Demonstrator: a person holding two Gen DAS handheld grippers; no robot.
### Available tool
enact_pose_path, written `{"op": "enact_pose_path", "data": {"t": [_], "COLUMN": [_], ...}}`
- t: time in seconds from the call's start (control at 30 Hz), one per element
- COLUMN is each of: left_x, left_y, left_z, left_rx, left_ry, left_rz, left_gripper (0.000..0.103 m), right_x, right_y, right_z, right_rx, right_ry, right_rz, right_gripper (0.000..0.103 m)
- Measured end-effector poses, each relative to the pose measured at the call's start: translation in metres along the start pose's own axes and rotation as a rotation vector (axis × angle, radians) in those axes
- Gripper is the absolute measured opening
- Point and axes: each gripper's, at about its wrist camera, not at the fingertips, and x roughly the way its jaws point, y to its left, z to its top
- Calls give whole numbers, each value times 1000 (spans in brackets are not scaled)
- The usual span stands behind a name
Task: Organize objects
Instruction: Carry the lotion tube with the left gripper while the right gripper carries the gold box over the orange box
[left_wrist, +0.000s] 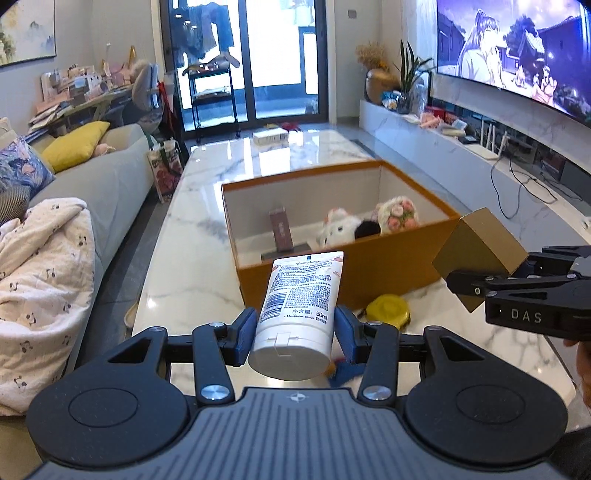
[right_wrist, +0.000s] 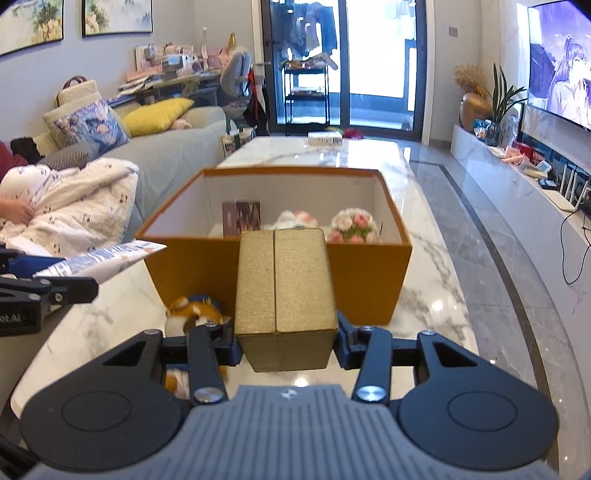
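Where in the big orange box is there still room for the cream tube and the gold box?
Inside the orange box, the floor is bare along the near wall and in the left corner beside the small brown carton. The far right is crowded: white plush and flower ball. Beyond the box, the marble table is bare up to the white packet.
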Motion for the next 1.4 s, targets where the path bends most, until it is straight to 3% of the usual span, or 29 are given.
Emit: {"op": "enact_pose_path", "data": {"t": [0.3, 0.5, 0.8, 1.4], "left_x": [24, 71, 124, 169], "left_y": [3, 5, -6, -6], "left_z": [53, 80, 78, 70], "left_rx": [-34, -54, -46, -82], "left_ry": [-59, -50, 10, 90], "left_rz": [23, 35, 55, 46], "left_gripper": [53, 53, 53, 53], "right_x": [17, 53, 121, 177], "right_y": [-3, -12, -25, -18], "right_z": [49, 87, 99, 90], "right_rx": [16, 25, 61, 51], "right_ry": [-45, -57, 13, 106], "right_rz": [-2, -27, -34, -64], "right_gripper": [47, 47, 47, 47]}}
